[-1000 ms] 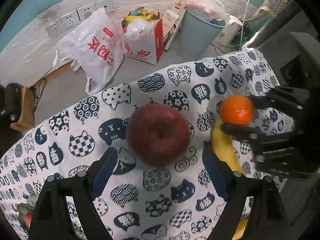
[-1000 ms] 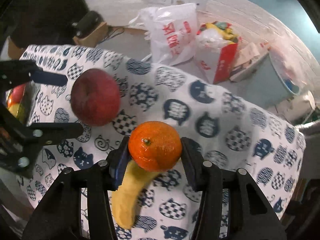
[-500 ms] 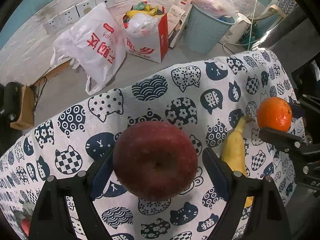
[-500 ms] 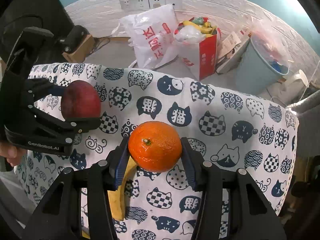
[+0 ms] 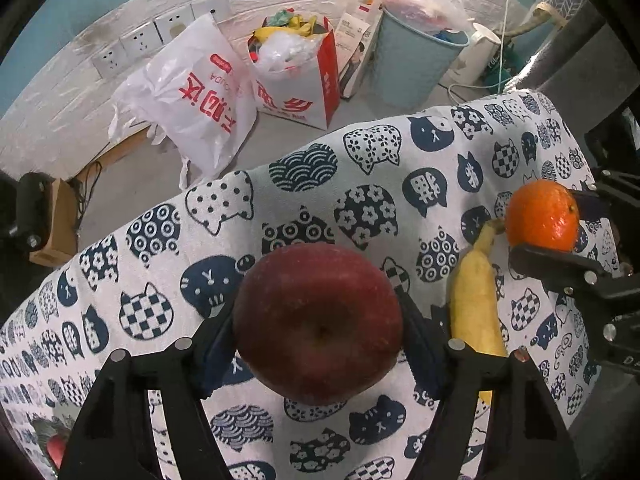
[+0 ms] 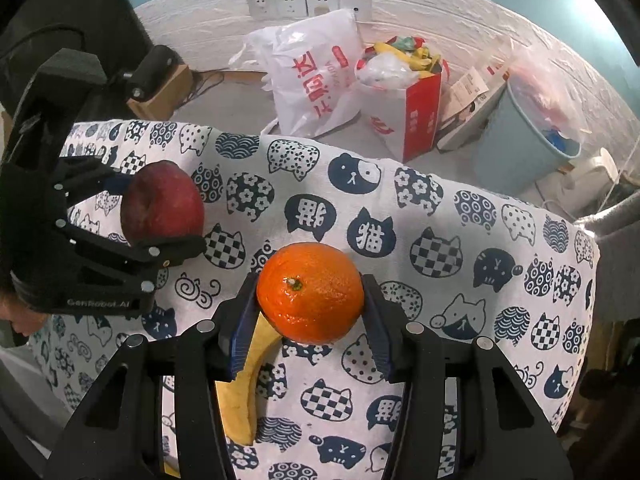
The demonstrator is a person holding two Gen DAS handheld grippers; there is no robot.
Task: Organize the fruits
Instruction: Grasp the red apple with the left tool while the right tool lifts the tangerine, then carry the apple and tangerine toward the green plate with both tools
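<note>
Left hand-held gripper [image 5: 318, 332] has just been closing and its pads now clasp the apple [image 5: 317, 322] at its widest girth, low centre of the left view. Right hand-held gripper [image 6: 310, 312] grips the orange [image 6: 310, 291], centre of the right view. Both fruits look firm and smooth, the apple probably heavier and easily bruised, so a mid-body hold suits. A banana [image 5: 478, 304] lies on the cat-print bench [image 5: 360, 184] beneath the orange, soft and in the way.
</note>
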